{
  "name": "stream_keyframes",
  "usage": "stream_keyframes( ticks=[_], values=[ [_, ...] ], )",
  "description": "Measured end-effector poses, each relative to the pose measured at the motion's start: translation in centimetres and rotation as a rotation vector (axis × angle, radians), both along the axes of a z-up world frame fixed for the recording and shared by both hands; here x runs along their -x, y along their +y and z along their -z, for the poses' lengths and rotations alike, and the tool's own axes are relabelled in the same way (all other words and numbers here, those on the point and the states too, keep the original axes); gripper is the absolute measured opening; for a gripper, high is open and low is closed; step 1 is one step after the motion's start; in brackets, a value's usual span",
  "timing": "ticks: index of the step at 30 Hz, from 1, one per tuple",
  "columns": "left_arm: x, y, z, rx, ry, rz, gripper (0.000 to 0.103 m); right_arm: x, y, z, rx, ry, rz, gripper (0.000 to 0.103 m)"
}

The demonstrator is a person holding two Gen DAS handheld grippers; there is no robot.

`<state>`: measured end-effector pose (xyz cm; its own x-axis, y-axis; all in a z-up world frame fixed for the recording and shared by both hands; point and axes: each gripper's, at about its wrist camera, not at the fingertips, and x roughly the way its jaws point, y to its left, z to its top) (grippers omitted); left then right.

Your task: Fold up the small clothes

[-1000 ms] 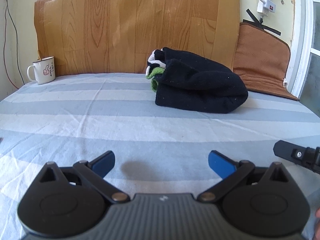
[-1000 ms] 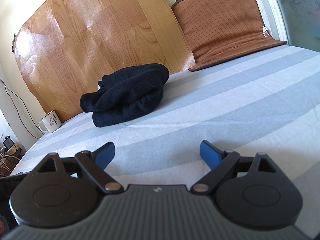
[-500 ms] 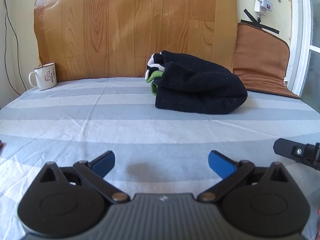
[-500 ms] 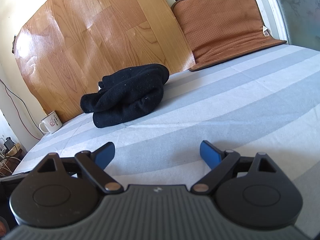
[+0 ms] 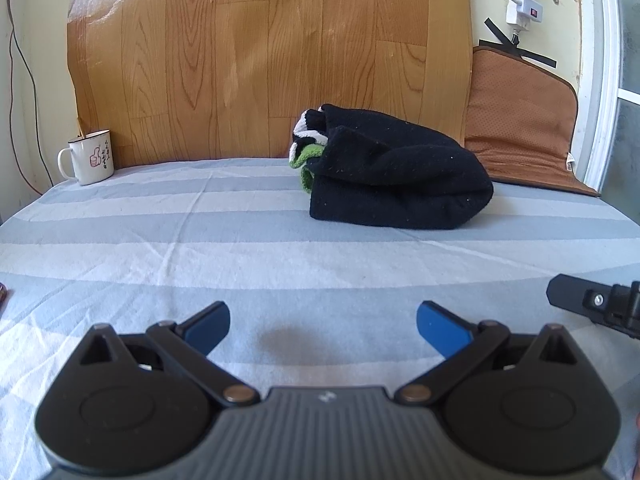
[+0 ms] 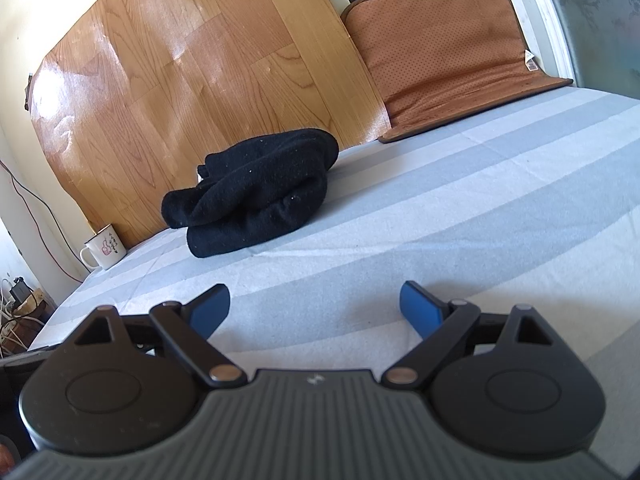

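Toward the far edge of the striped bed (image 5: 200,248), near the wooden board (image 5: 260,48), lies a black garment bundle (image 5: 396,176), doubled over with green and white cloth (image 5: 306,148) showing at its left end; folding of this pile appears largely done, though nothing confirms more items remain; the left gripper (image 5: 323,322) and right gripper (image 6: 314,306) hover near the front edge, jaws spread wide, both empty, well apart from the bundle; a mug (image 5: 90,156) stands at the far left corner.

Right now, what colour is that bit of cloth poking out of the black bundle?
Bright green, with some black-and-white fabric above it; it shows best in the left wrist view.
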<state>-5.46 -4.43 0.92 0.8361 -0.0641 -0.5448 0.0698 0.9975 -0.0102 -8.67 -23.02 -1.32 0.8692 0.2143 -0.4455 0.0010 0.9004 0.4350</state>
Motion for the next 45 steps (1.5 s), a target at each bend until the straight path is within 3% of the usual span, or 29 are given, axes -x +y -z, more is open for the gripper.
stream_keyframes(
  ticks=[30, 39, 45],
  values=[
    [0.0, -0.3, -0.2, -0.019, 0.003, 0.000, 0.103, 0.4, 0.3, -0.2, 0.034, 0.007, 0.044, 0.094],
    [0.0, -0.7, -0.1, -0.049, -0.003, 0.009, 0.103, 1.6, 1.3, -1.1, 0.114, 0.050, 0.069, 0.094],
    [1.9, 0.1, -0.8, -0.040, -0.024, -0.034, 0.103, 3.4, 2.4, -2.7, 0.192, 0.033, 0.068, 0.094]
  ],
)
